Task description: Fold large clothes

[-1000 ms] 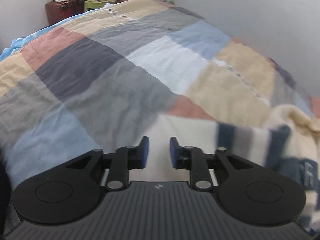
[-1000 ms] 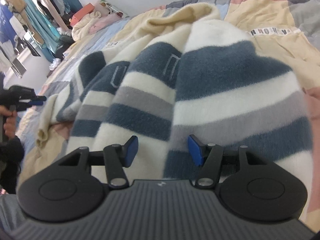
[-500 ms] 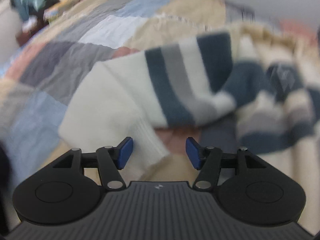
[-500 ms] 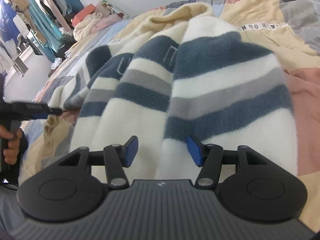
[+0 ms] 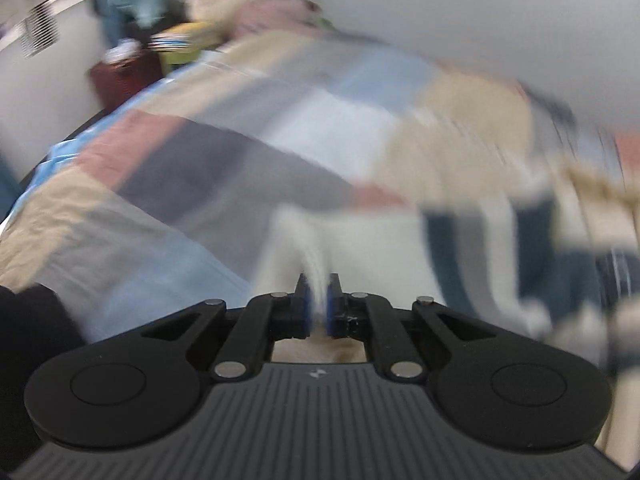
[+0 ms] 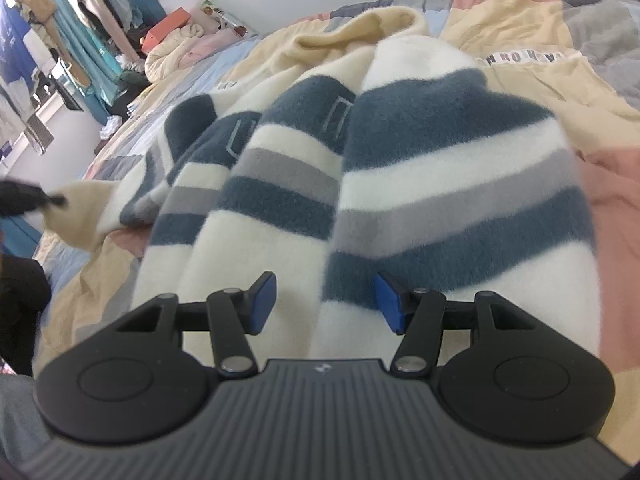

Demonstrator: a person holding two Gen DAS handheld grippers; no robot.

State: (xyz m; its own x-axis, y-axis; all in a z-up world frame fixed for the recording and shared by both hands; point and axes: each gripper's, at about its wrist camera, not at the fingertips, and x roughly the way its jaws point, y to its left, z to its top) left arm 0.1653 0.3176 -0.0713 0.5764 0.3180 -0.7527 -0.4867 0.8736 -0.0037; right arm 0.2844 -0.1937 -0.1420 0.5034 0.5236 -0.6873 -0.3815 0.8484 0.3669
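Left gripper [image 5: 317, 306]: jaws almost fully closed, pinching a thin cream edge of the sweater [image 5: 352, 248] between the blue pads [image 5: 305, 312]. The left wrist view is heavily motion-blurred, so fine detail is lost. The cream fabric runs straight ahead from the jaws, then spreads to the right of them into navy and grey stripes. Left of and beyond the jaws is the patchwork quilt [image 5: 192, 176] on the bed, in grey, blue, pink and beige blocks. Far ahead and to the left sit a dark red box [image 5: 120, 80] and a blurred pile of stuff; cannot tell what it holds.

Right gripper [image 6: 325, 303]: jaws wide open, holding nothing. Its blue pads [image 6: 264, 300] stand apart on either side of a fold of the sweater [image 6: 420, 184], close over the cloth; cannot tell if they touch it. The sweater lies bunched on the quilt [image 6: 520, 40] directly ahead of the jaws, with cream, navy and grey bands running across and a cream collar or hood at the far end. Far left of the jaws, the dark tip of the left gripper [image 6: 52, 200] pulls a cream corner outward. Clothes rack [image 6: 60, 20] in the far upper left.
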